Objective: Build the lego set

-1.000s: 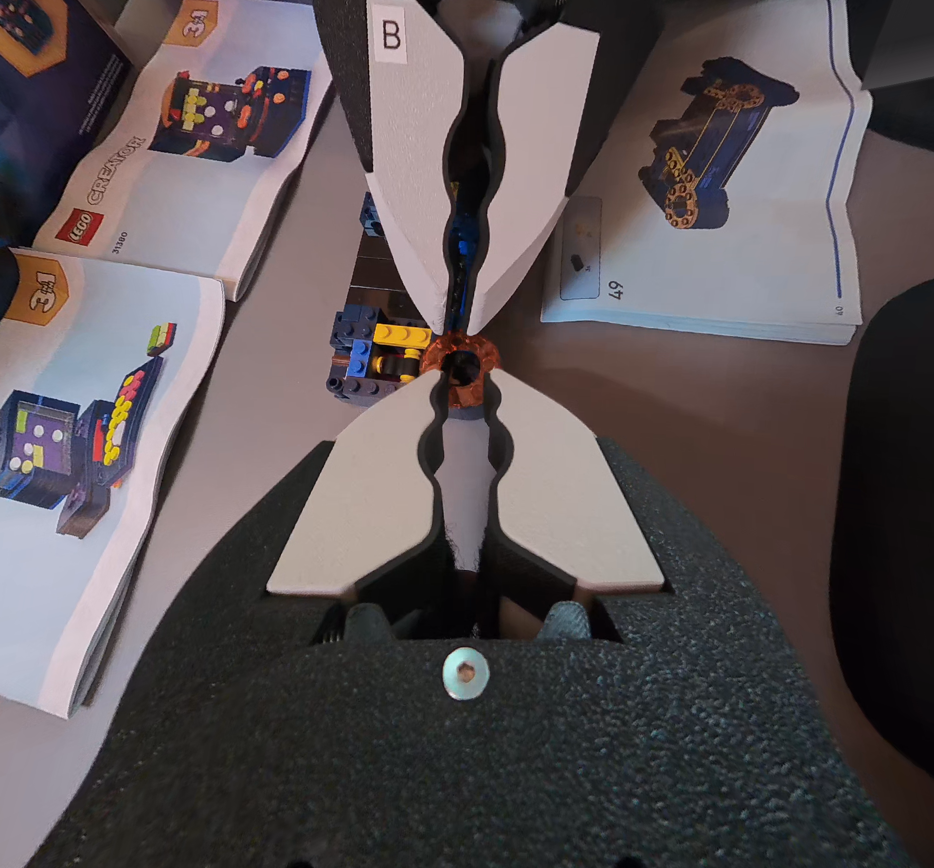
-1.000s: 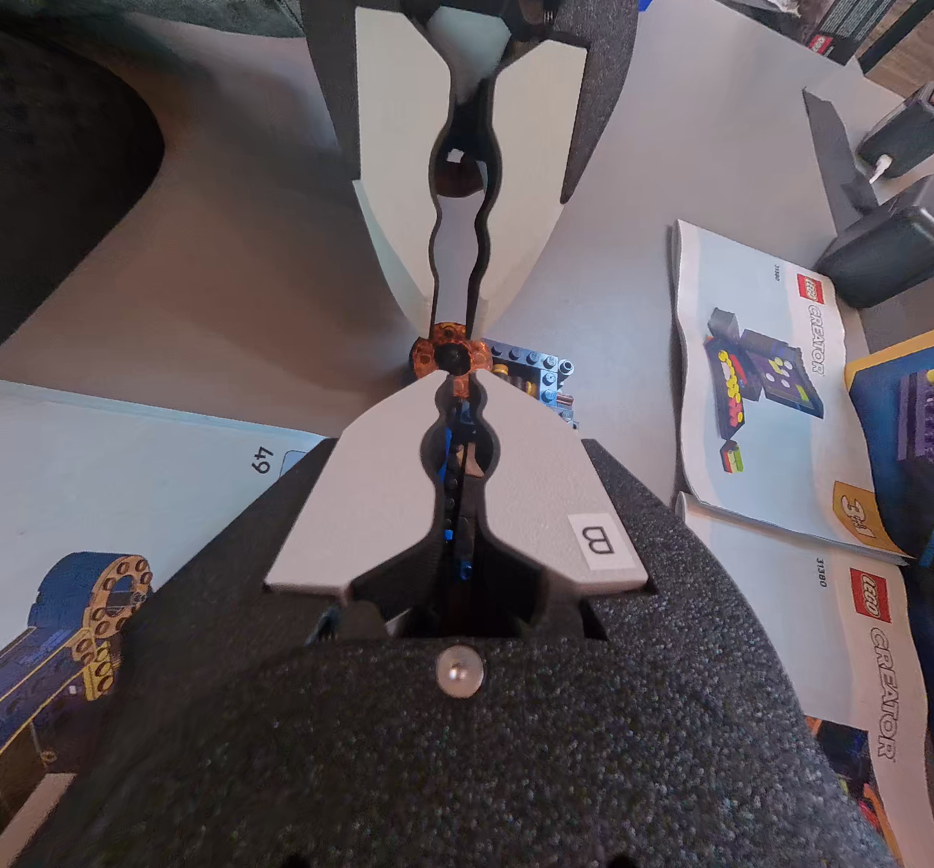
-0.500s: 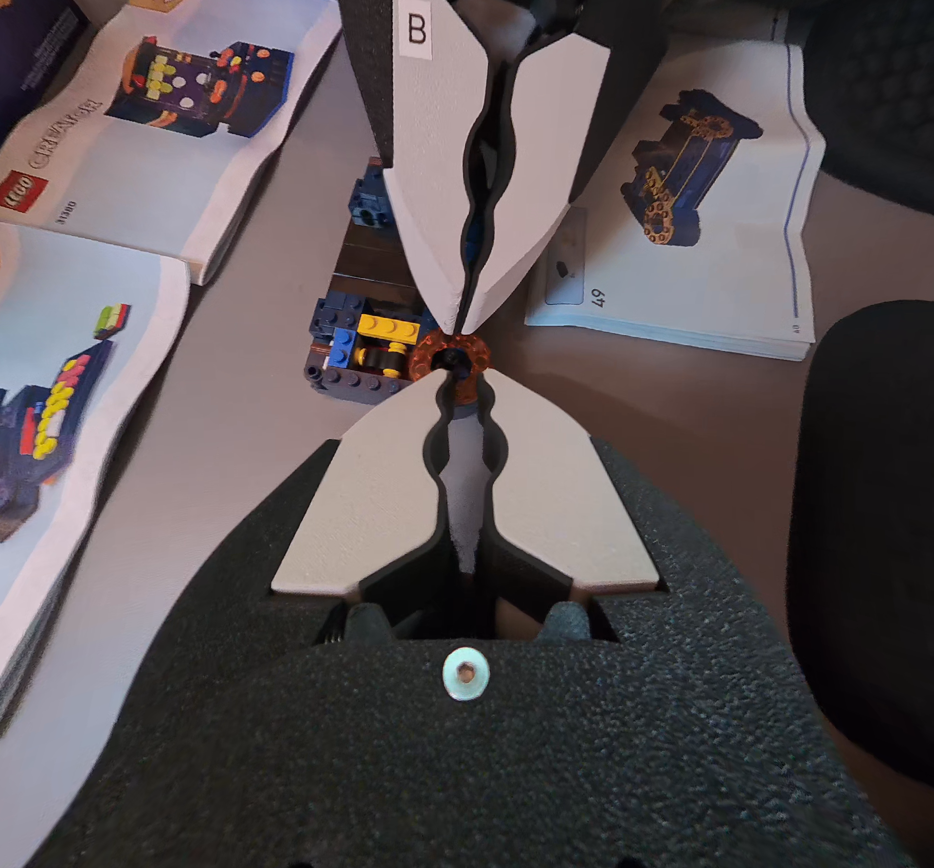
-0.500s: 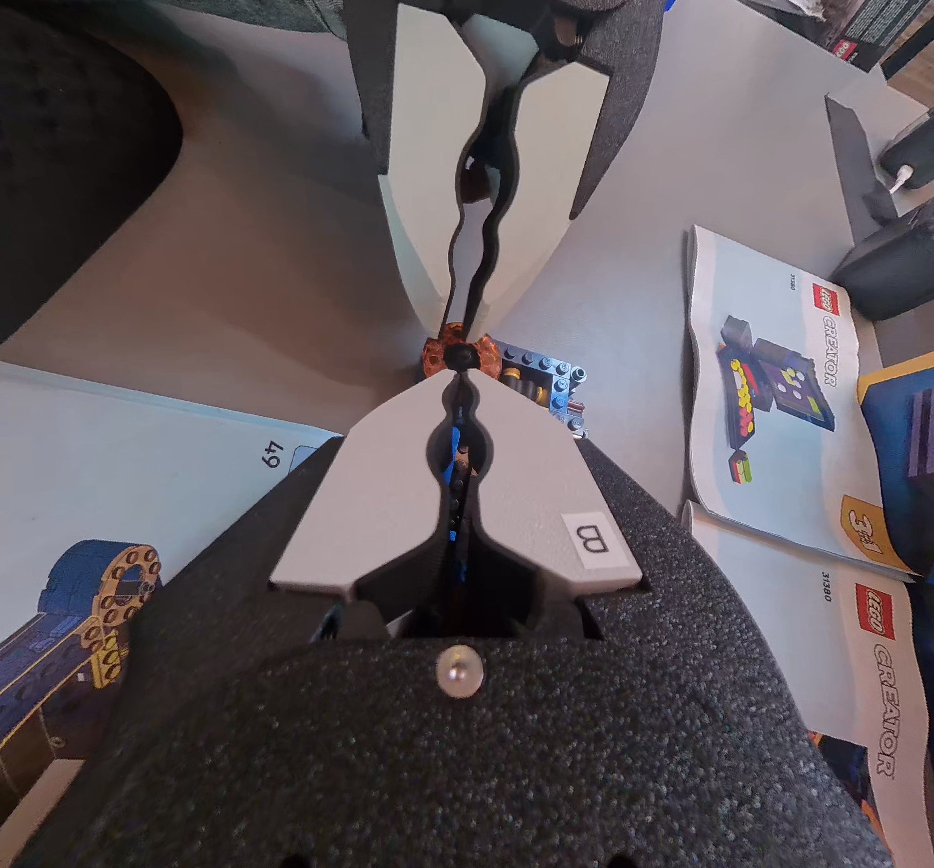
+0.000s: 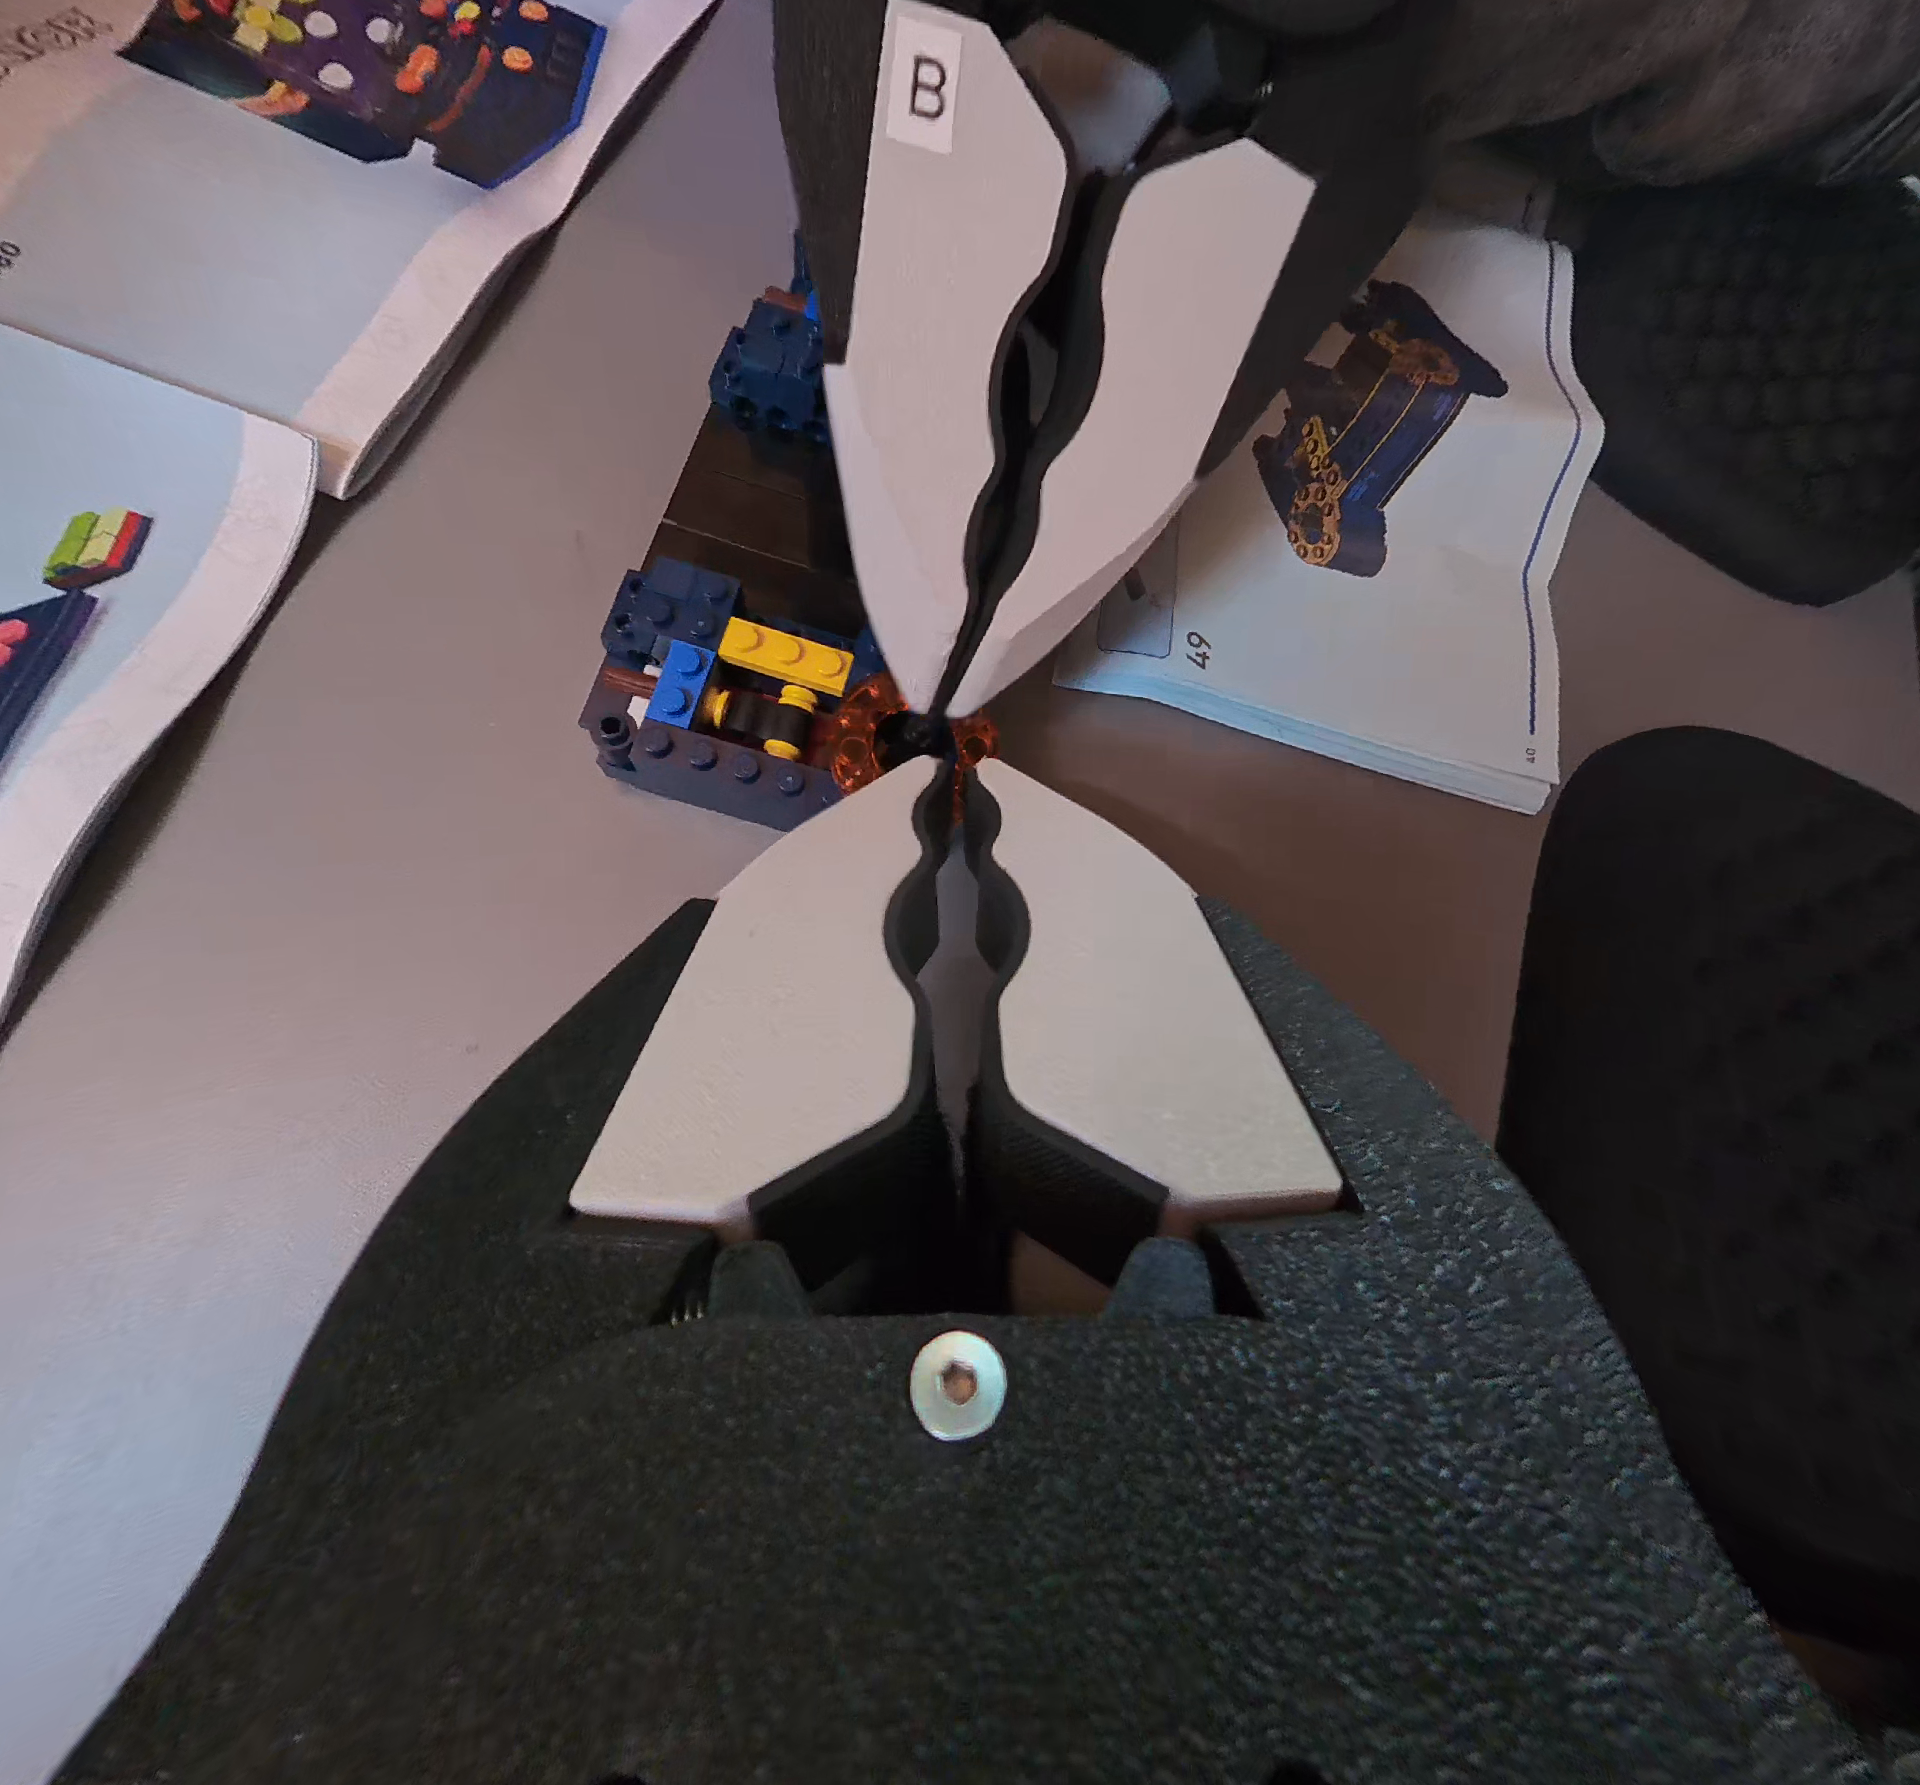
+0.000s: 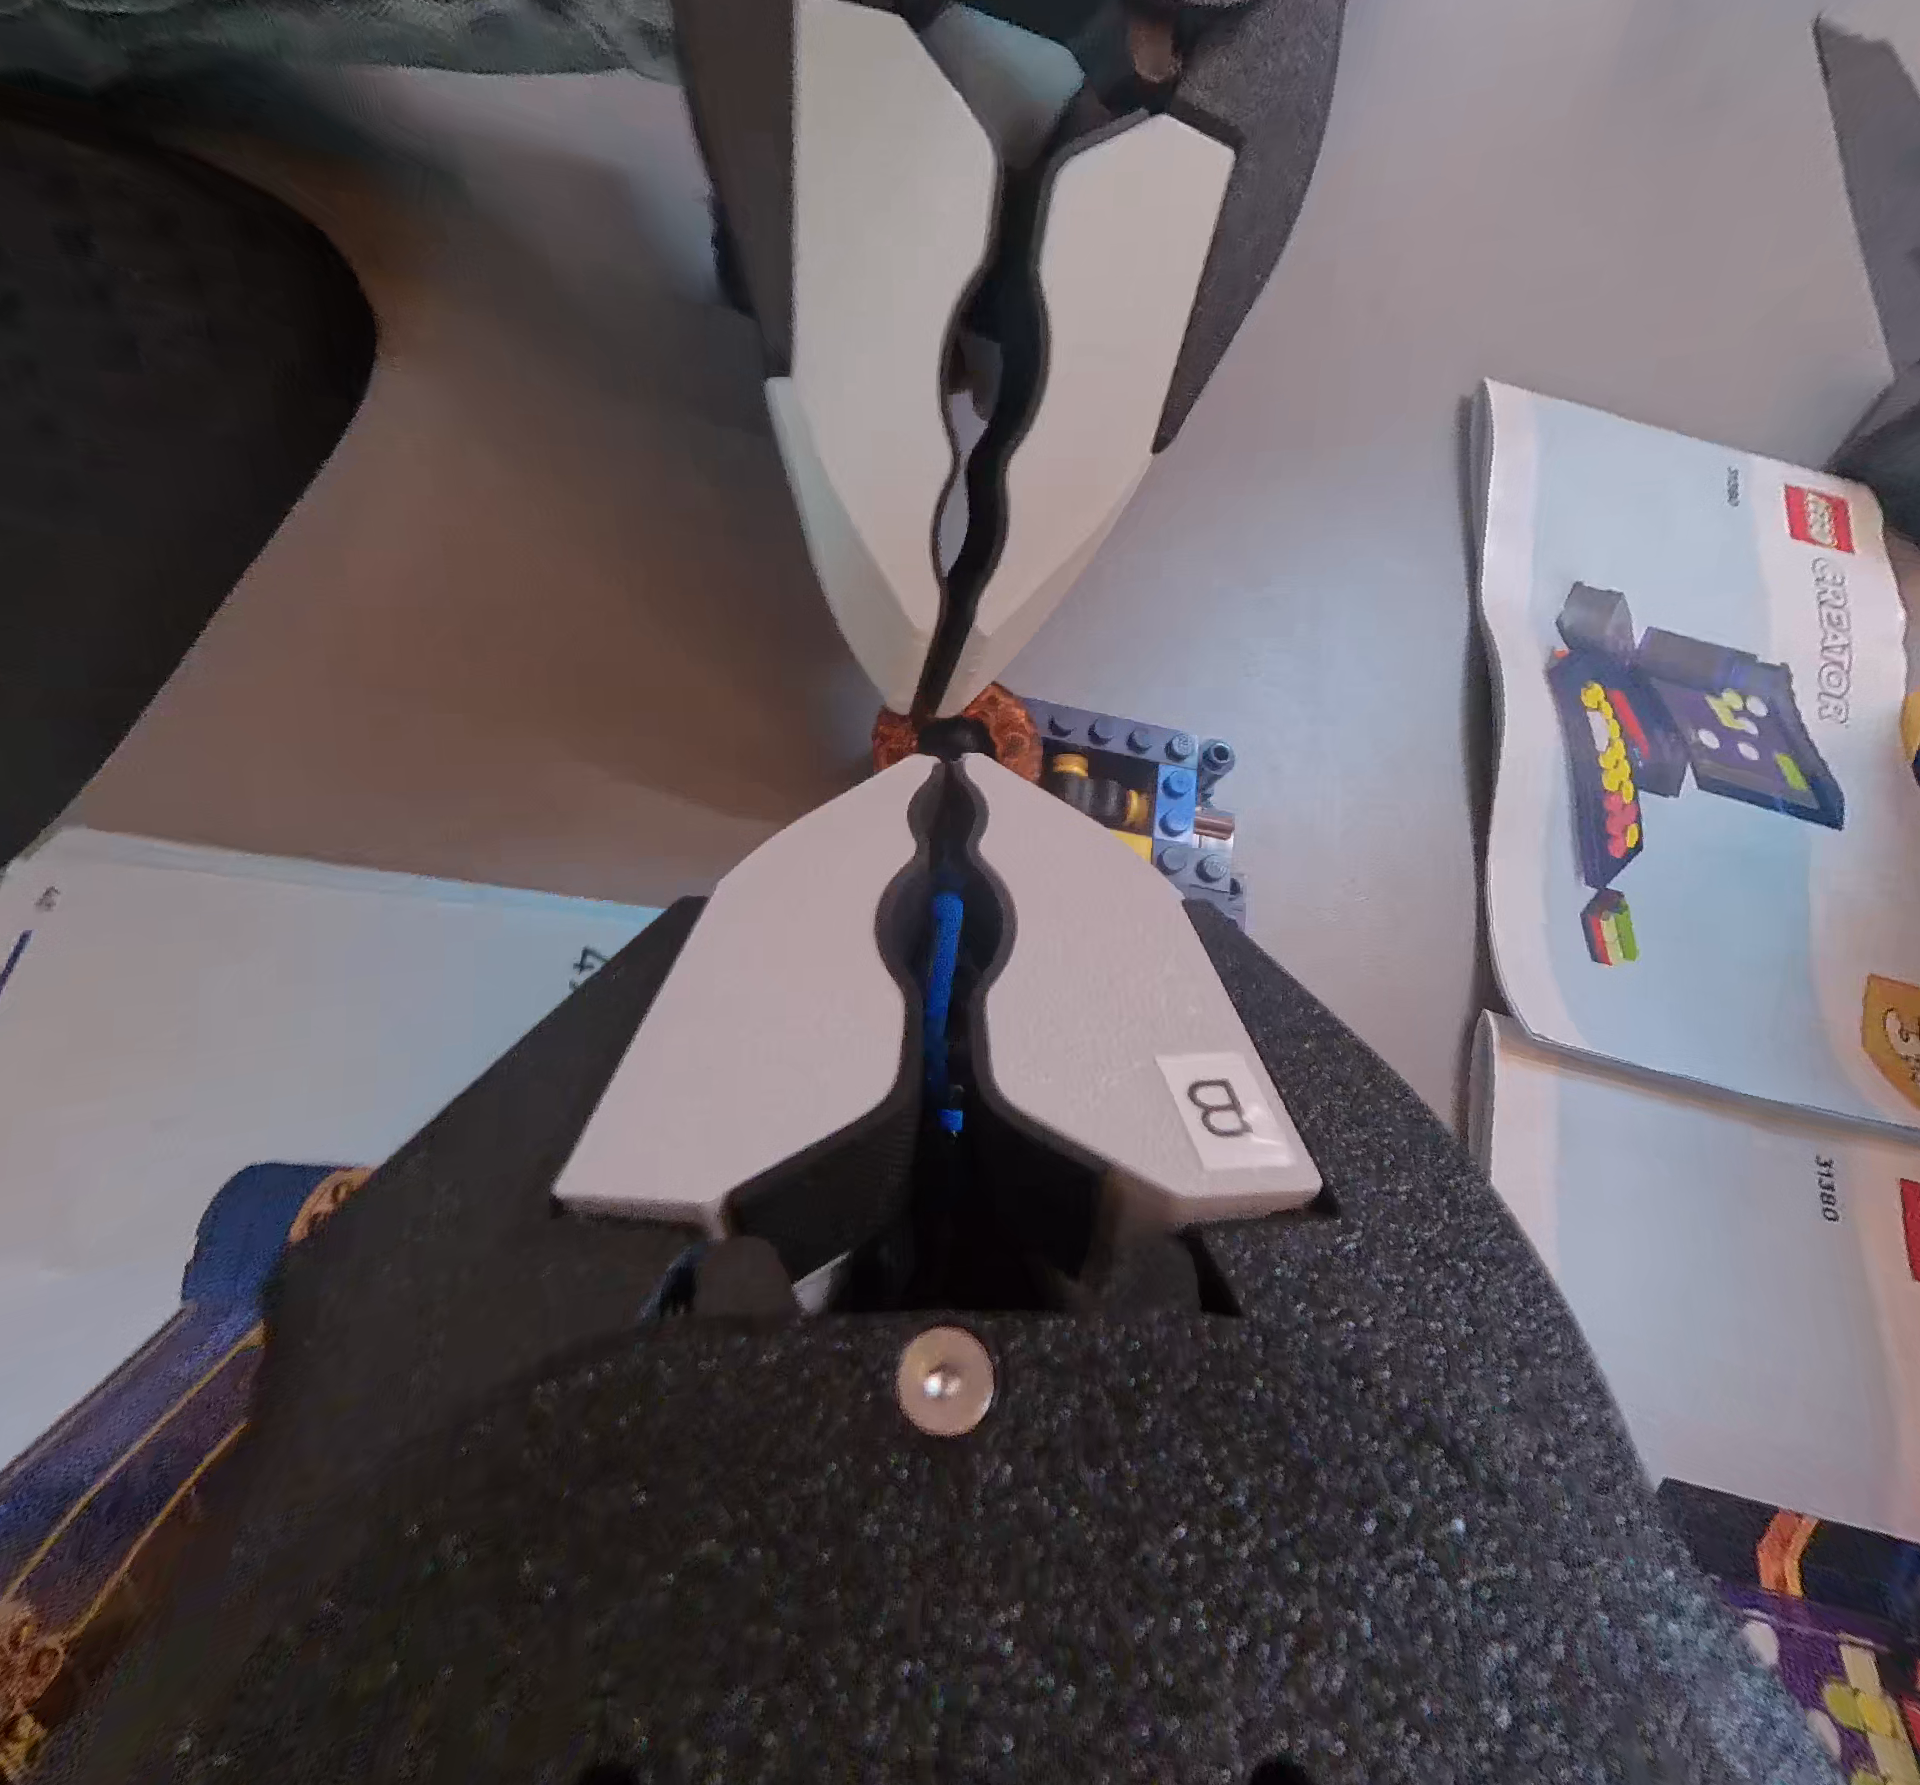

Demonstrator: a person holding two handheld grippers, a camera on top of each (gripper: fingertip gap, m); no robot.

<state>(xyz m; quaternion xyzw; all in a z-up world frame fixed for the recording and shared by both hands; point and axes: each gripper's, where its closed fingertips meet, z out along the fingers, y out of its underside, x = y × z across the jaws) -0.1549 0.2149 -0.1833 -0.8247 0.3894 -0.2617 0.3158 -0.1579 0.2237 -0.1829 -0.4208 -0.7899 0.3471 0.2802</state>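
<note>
At the centre of both wrist views, your two claws meet tip to tip over a translucent orange round disc with a dark hub (image 5: 902, 736), which sits at the near end of a dark blue brick model with yellow and blue bricks (image 5: 727, 696) on the grey worktop (image 5: 395, 800). Your left claw (image 5: 948, 779) has its fingers drawn together, tips at the disc's hub; your right claw (image 6: 943, 771) is likewise closed, tips on the same hub. Whether either truly pinches the hub I cannot tell. Only the right view shows a blue strip (image 6: 943, 966) lying deep between its own fingers. Only the left view shows the whole open instruction booklet (image 5: 1351, 572) at 2 o'clock; the right view shows two closed white booklets (image 6: 1683, 759) at 3 o'clock.
</note>
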